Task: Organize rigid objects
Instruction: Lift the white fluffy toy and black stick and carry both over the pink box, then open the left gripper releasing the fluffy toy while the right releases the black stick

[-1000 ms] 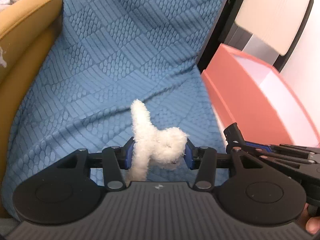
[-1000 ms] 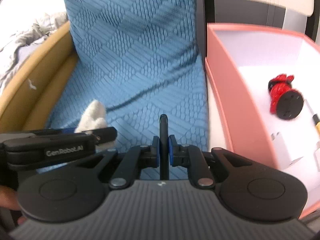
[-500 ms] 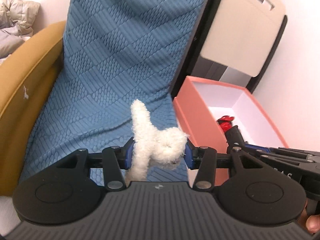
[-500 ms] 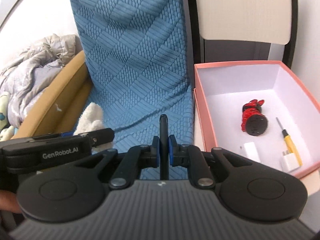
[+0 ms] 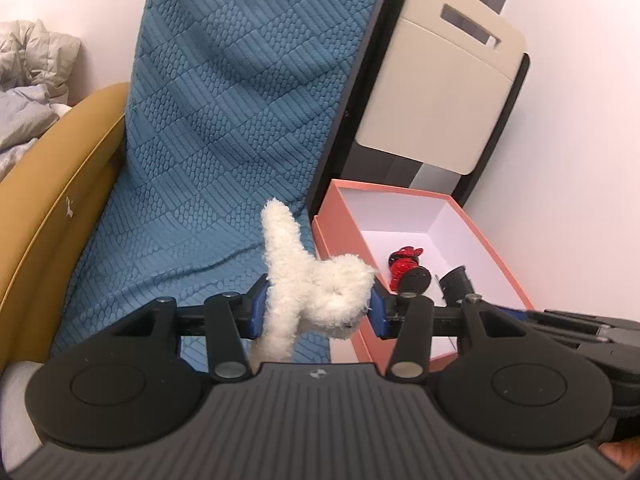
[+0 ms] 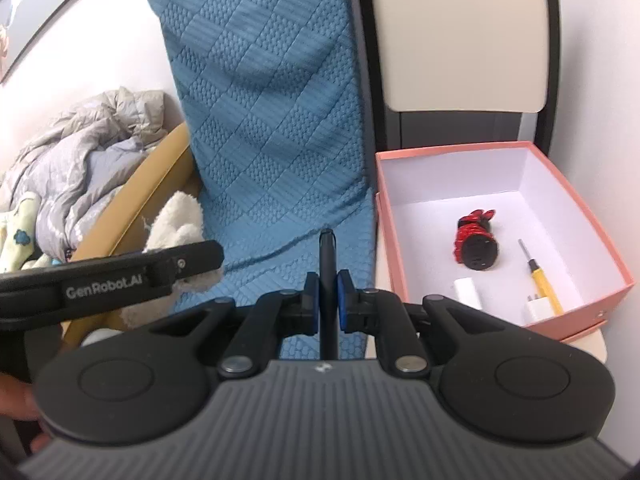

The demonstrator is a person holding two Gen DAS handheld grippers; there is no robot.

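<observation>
My left gripper is shut on a fluffy white plush toy, held above the blue blanket. My right gripper is shut on a thin black stick-like object that stands upright between the blue pads. To the right sits a pink box with a white inside; it holds a red and black toy, a yellow-handled screwdriver and two small white adapters. The same pink box and red toy show in the left wrist view. The left gripper with the plush appears at the left of the right wrist view.
The blue knitted blanket drapes over a chair with a mustard-yellow arm. A beige and black panel stands behind the box against a white wall. Crumpled grey bedding lies at the far left.
Both grippers have risen and pulled back from the blanket, so the whole pink box and its contents came into view. Each grip stays the same.
</observation>
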